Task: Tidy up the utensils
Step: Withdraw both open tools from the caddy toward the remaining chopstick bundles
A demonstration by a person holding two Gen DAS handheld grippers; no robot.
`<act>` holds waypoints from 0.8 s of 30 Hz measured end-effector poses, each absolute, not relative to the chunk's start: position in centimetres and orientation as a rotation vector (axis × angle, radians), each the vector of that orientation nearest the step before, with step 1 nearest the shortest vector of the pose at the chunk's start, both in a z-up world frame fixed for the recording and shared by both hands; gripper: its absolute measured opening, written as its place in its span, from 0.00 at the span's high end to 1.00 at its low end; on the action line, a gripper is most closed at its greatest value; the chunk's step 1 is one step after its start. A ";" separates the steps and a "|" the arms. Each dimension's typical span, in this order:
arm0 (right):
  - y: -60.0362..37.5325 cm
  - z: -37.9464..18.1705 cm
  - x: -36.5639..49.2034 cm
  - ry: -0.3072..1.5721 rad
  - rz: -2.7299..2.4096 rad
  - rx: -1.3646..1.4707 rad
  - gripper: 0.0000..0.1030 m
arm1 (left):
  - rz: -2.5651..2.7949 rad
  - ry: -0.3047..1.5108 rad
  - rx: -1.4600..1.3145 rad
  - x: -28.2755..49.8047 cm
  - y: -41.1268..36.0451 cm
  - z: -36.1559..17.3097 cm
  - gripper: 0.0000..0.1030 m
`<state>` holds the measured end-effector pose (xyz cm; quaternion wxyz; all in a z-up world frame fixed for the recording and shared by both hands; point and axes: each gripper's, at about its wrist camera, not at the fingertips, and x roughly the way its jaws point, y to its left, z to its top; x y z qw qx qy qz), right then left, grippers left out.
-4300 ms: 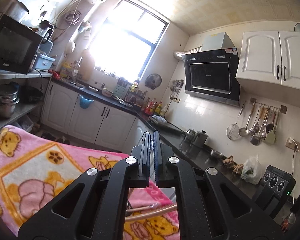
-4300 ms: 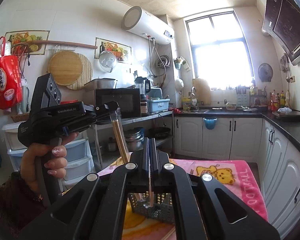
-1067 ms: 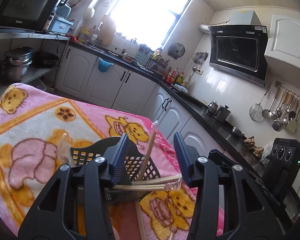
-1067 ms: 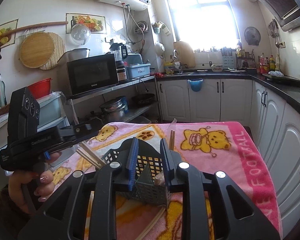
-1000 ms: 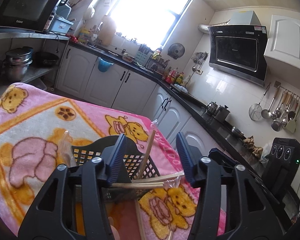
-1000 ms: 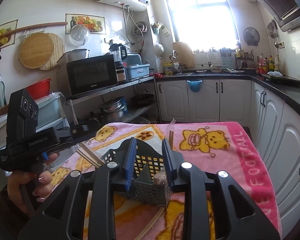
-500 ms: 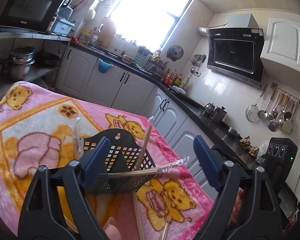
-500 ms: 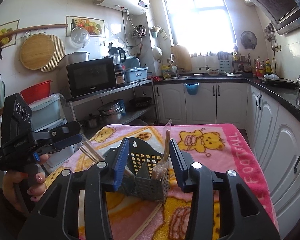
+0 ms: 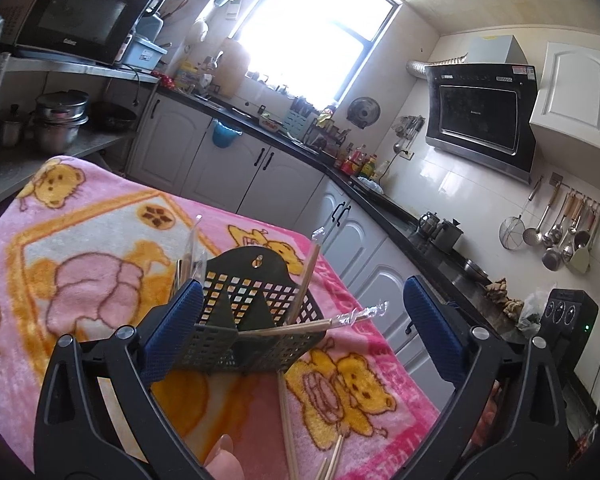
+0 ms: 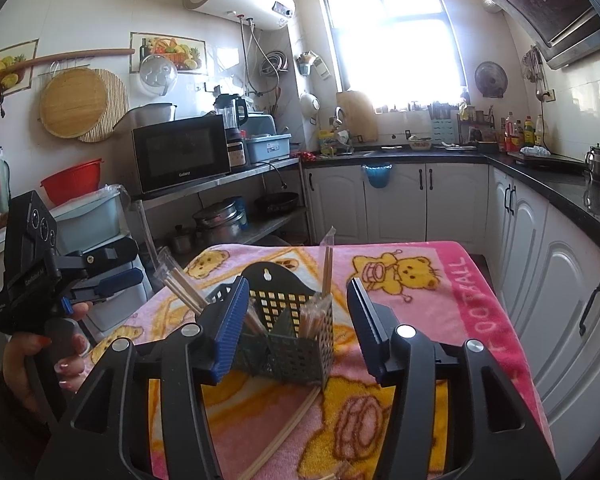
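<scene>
1. Dark mesh utensil basket (image 9: 256, 320) with inner dividers and a hang tab stands upright mid-blanket (image 9: 80, 256) on the table.
2. Wrapped chopstick pairs: one pair (image 9: 306, 276) near-upright in the right compartment, one pair (image 9: 320, 323) lying almost level across the rim, tip toward the blanket's right edge, another (image 10: 180, 282) leaning out left.
3. Loose chopsticks (image 10: 284, 432) lie flat on the blanket just in front of the basket; how many is hard to tell.
4. Left hand-held gripper (image 9: 300, 320): jaws just opened wide, straddling the basket, pads off it.
5. Right hand-held gripper (image 10: 296, 328): jaws just opened partway, nothing gripped.
6. Free blanket all round; right edge close to the cabinets (image 10: 540, 264).
</scene>
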<state>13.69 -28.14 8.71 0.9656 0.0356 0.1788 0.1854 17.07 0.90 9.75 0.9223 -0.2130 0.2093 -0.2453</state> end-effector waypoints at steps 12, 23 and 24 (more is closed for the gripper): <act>-27.6 6.8 12.7 0.422 0.388 0.043 0.52 | -0.473 0.472 -0.444 16.1 1.6 7.9 0.10; -26.9 5.1 12.1 0.485 0.405 0.024 0.52 | -0.452 0.525 -0.456 15.7 2.2 5.9 0.10; -26.7 4.9 12.1 0.491 0.408 0.021 0.52 | -0.451 0.530 -0.458 15.7 2.2 5.6 0.10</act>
